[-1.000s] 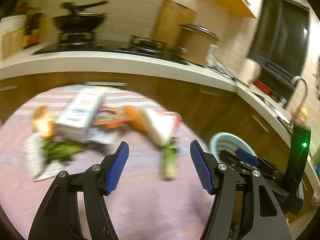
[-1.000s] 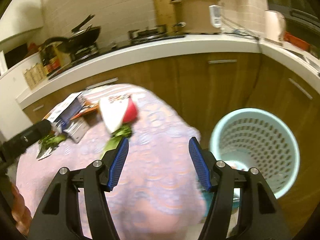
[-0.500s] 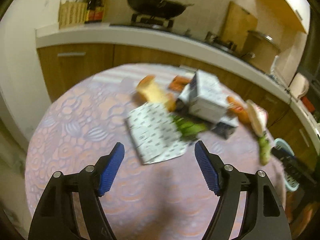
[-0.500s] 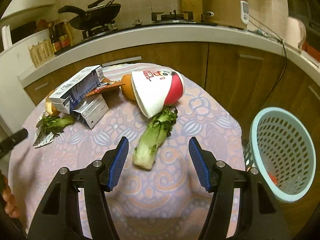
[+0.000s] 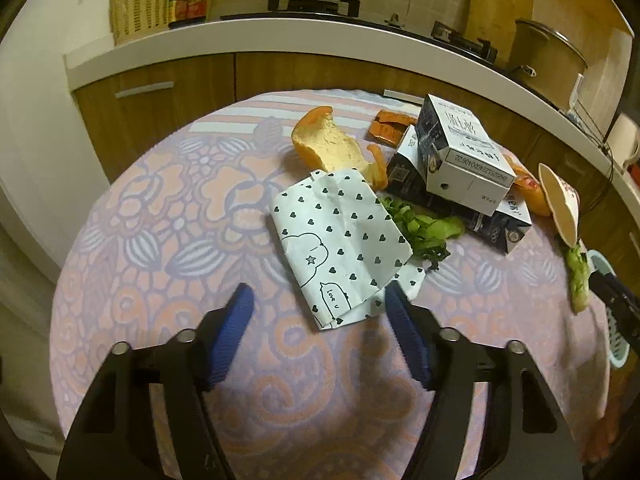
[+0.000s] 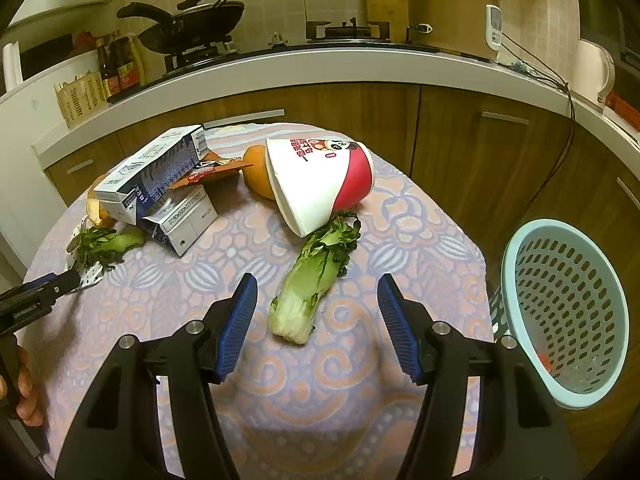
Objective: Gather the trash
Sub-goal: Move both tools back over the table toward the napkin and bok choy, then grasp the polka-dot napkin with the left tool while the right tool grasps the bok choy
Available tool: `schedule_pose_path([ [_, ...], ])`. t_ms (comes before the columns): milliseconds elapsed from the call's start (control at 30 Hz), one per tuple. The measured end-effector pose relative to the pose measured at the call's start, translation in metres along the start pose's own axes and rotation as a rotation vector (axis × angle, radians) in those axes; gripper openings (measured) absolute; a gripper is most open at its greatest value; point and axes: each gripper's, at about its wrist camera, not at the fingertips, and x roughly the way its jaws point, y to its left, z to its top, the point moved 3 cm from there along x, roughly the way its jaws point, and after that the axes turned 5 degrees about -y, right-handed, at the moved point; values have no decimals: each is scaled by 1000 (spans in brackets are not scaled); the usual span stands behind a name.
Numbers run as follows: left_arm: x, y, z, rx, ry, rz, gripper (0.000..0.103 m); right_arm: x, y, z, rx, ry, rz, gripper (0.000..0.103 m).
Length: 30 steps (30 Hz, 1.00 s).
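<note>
Left claw [image 5: 316, 312] is hanging spread wide, gripping nothing, over the patterned tabletop [image 5: 168, 240]. Its right pad is sitting just beside the near corner of the heart-print paper [image 5: 340, 248], which is lying at twelve o'clock from the claw. Greens [image 5: 424, 232] are poking out from the paper's far right edge, and an orange peel [image 5: 336, 148] is lying at twelve o'clock beyond it. Stacked milk cartons [image 5: 460, 160] are crowding the two o'clock side. From nine to eleven o'clock, bare cloth is running out to the round rim.

Right claw [image 6: 316, 312] is likewise gaping wide and grasping nothing, with the cut end of a bok choy stalk [image 6: 308, 284] lying between its pads. A tipped noodle cup [image 6: 320, 180] is touching the stalk's leaves at twelve o'clock. At three o'clock, a blue perforated basket [image 6: 568, 312] is standing off the tabletop's edge. Cloth at ten o'clock is lying open, and the left claw's tip [image 6: 48, 288] is resting on the paper at nine o'clock.
</note>
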Motion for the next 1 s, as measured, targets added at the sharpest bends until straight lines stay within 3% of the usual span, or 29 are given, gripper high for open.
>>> schedule_pose_path([
  [33,0,1,1,0,-3,-4,53,0,0,0,0,-1,0,59],
  [200,0,11,1,-54,-11,-45,13,0,0,0,5,-3,6,59],
  [267,-2,23,0,-126,-13,-92,5,-1,0,0,6,-4,7,59],
  [333,-7,30,0,-175,-33,-143,4,-2,-1,0,10,-9,11,59],
  [733,-46,33,11,-197,-158,-154,1,8,-8,3,76,45,46,59],
  [933,-75,35,18,-203,-220,-177,1,42,-1,7,94,153,6,59],
  [1000,-82,33,20,-200,-232,-193,1,47,1,7,80,159,-19,46],
])
